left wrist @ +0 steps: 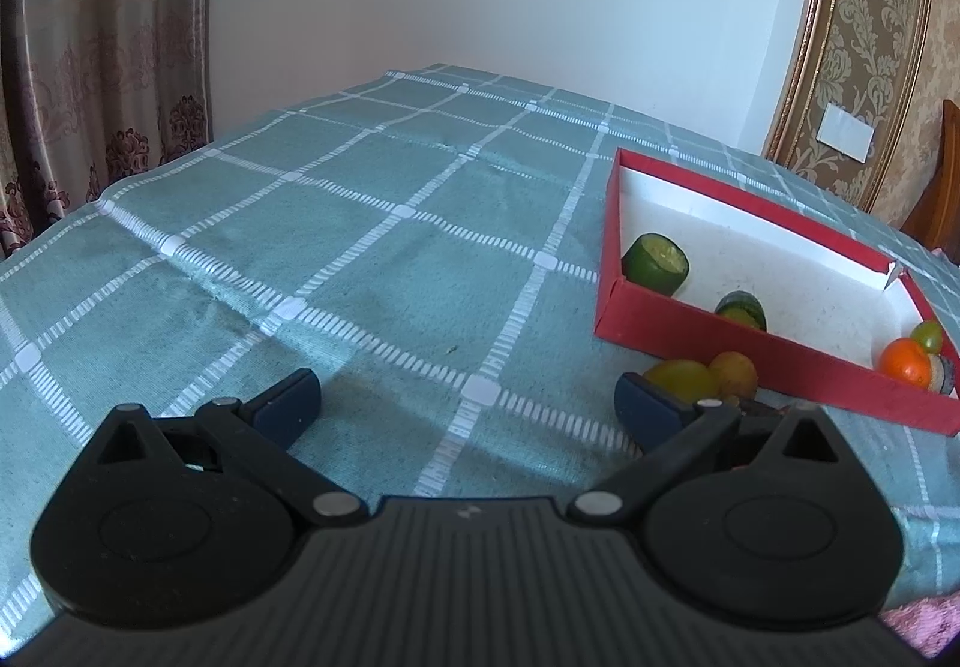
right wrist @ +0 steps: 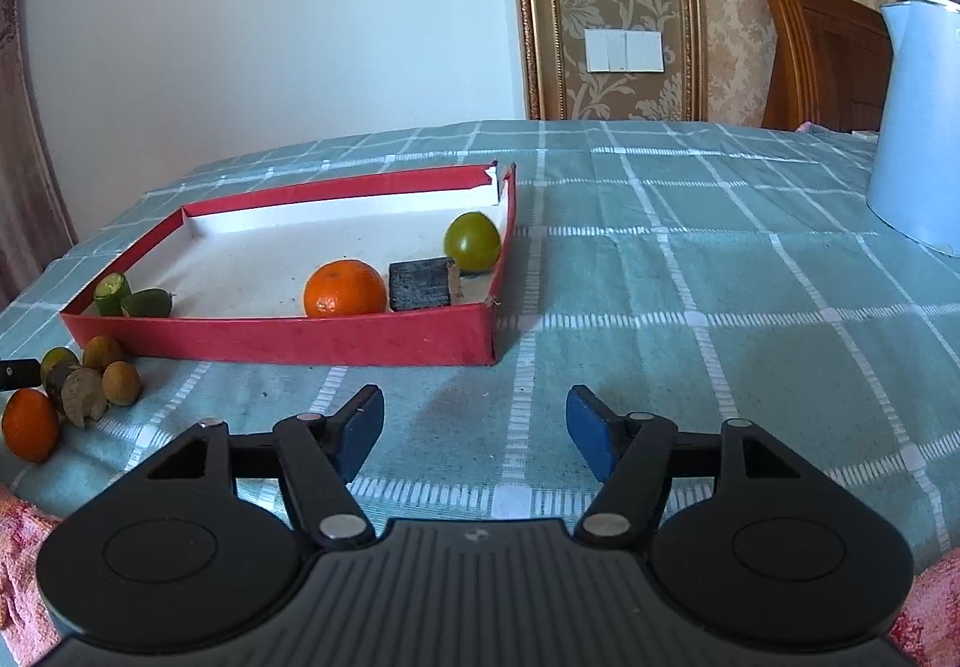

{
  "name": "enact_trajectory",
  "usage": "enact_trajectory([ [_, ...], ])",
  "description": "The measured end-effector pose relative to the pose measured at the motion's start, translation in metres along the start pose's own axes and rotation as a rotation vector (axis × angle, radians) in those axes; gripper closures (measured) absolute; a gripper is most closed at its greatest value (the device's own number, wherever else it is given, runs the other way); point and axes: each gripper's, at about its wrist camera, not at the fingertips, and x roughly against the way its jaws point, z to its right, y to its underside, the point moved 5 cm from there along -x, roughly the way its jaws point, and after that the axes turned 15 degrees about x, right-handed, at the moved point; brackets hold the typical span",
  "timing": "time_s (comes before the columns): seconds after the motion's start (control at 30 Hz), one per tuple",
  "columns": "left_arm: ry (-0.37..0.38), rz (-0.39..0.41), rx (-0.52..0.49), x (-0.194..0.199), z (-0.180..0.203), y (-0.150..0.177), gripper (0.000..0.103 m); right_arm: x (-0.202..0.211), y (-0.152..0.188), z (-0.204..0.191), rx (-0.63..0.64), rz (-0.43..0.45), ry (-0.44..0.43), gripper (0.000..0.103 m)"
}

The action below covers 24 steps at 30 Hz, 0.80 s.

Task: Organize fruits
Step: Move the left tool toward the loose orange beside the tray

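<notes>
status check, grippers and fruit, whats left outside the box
Left gripper open, empty. Right gripper open, empty. Orange and green fruit in red box; small pile of fruit on the cloth outside. Nothing blocking.

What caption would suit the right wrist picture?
Open hand-held gripper faces a red tray holding an orange and green fruit.

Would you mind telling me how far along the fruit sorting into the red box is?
Partly done. The red box already holds an orange, a green fruit, two cut green pieces and a dark block. Nothing is in hand: the right gripper and left gripper are both open and empty. Left: the small fruit cluster on the tablecloth beside the box.
</notes>
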Motion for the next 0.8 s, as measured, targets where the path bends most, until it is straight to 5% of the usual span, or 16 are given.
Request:
enact_trajectory([
  [0.43, -0.015, 0.003, -0.012, 0.001, 0.002, 0.001, 0.0, -0.002, 0.002, 0.004, -0.016, -0.02, 0.04, 0.033],
  [0.8, 0.058, 0.052, 0.05, 0.011, -0.006, -0.002, 0.0, -0.002, 0.003, 0.009, -0.055, -0.015, 0.016, 0.033],
])
